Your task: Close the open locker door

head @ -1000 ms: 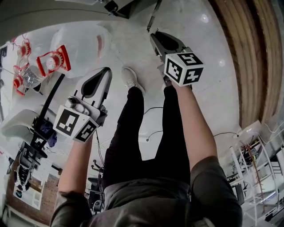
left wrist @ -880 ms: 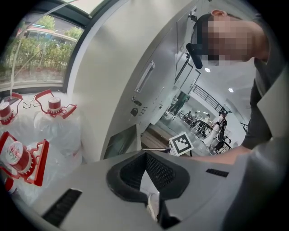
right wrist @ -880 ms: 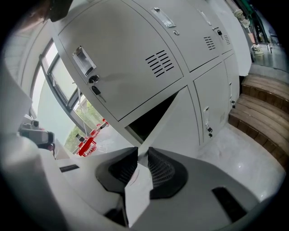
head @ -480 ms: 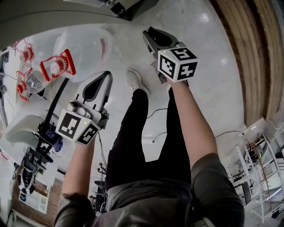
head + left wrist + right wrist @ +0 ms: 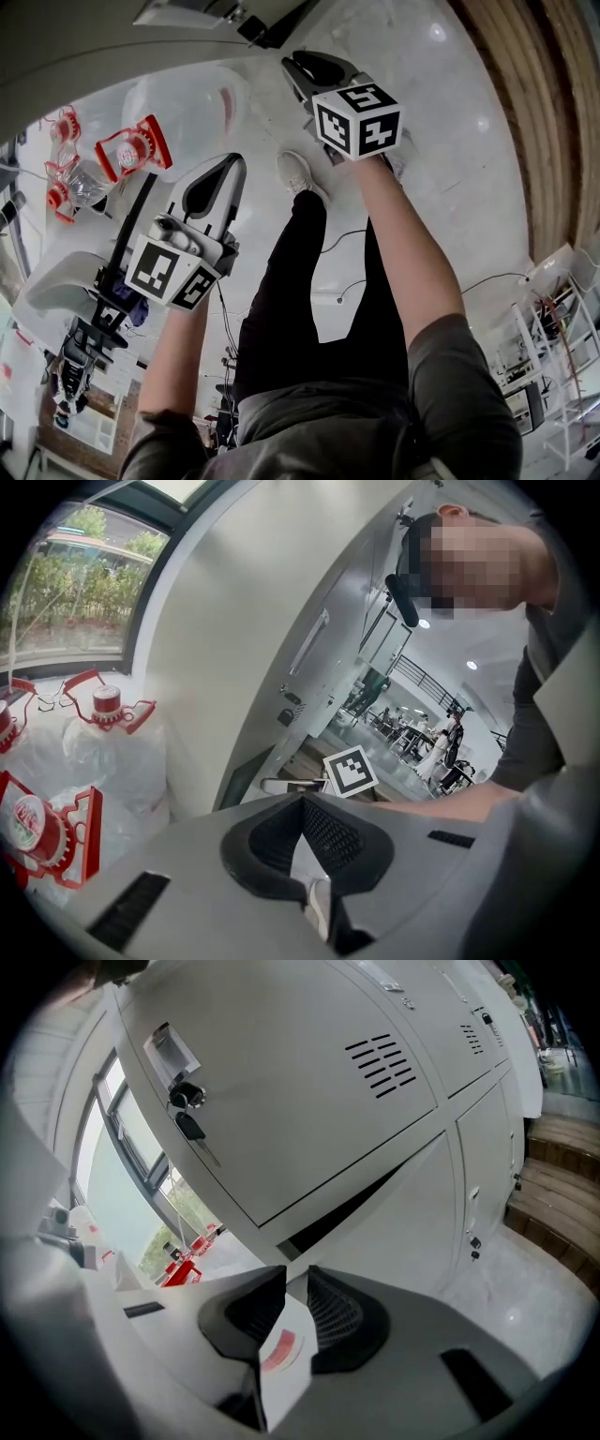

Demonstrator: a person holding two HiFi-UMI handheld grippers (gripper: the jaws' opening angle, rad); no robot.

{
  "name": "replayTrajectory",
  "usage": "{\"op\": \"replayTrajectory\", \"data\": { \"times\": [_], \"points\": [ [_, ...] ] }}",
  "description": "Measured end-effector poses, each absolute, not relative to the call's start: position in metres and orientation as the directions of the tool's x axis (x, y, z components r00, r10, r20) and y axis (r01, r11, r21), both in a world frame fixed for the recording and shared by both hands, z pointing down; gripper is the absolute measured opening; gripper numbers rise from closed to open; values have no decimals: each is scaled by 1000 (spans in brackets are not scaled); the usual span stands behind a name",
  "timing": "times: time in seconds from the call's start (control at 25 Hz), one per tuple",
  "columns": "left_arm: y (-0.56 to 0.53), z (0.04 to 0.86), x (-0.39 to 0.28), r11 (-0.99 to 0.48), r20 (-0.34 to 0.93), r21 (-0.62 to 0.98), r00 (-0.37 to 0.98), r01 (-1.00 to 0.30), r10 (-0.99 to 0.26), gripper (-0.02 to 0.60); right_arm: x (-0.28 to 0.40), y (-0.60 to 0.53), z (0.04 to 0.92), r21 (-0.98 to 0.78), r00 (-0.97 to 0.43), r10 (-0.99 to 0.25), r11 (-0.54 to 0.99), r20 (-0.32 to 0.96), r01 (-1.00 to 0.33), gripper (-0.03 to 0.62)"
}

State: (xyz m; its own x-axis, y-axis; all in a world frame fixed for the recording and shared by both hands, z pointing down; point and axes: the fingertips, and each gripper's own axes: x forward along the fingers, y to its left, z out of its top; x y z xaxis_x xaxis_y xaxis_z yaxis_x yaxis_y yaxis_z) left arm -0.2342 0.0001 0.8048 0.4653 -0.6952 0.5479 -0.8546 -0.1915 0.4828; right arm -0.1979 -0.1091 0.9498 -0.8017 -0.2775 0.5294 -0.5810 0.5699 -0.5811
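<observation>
The right gripper (image 5: 296, 1277) was pointed at the locker door (image 5: 281, 1082), its jaws a little apart with nothing between them. This was probably so that a jaw could push the panel rather than grip it. The door stood ajar just ahead, with a dark gap (image 5: 347, 1206) along its edge and a key (image 5: 192, 1131) hanging from the lock. The left gripper (image 5: 302, 797), tips together and empty, was held nearer the body beside the jugs (image 5: 103, 726), likely so as not to get in the way. Underfoot lay a glossy pale floor (image 5: 450, 122), with wood boards (image 5: 553, 131) along one side. A window (image 5: 66, 592) looked onto greenery.
</observation>
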Motion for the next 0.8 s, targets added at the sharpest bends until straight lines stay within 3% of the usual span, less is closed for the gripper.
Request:
{"op": "replayTrajectory", "data": {
  "times": [0.8],
  "points": [
    [-18, 794, -241, -213, 564, 461, 470, -862, -680, 11, -233, -123, 957, -582, -811, -243, 590, 532, -559, 54]
  ]
}}
